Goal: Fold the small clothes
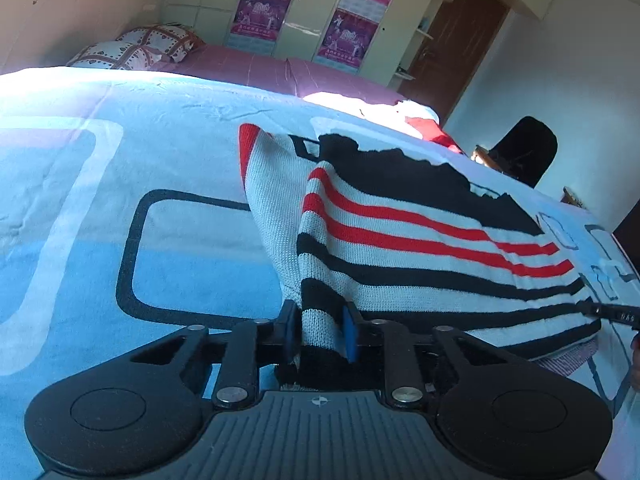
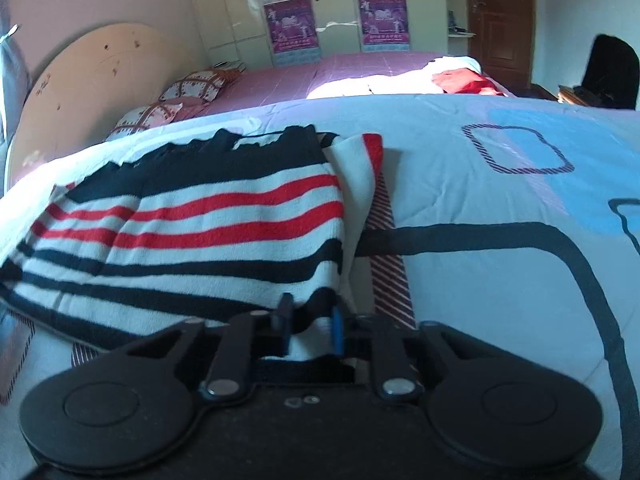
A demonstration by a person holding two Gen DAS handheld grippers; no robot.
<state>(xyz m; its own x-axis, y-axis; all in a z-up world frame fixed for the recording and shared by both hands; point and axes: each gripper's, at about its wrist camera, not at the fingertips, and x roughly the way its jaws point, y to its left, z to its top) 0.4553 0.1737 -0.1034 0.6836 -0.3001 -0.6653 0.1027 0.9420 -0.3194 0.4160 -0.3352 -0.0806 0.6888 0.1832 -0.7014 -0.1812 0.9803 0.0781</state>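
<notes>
Left wrist view: left claw (image 1: 320, 330) clamped on near hem corner of white knitted sweater with black and red stripes (image 1: 420, 236), blue pads pinching a bunched strip of knit. Right wrist view: right claw (image 2: 310, 330) likewise closed on opposite near corner of same sweater (image 2: 200, 232). Garment lying on pale blue and white printed bed quilt (image 1: 120, 152), body mostly flat, one red-cuffed sleeve (image 1: 260, 168) turned inward along the side. Near edge held slightly off quilt at both corners. Judged: sleeves apparently tucked, hem-to-collar fold gripped but not yet carried over; main body fold and final flattening left. Red garment (image 2: 464, 80) lying further up the bed, unfolded, probably awaiting its turn.
</notes>
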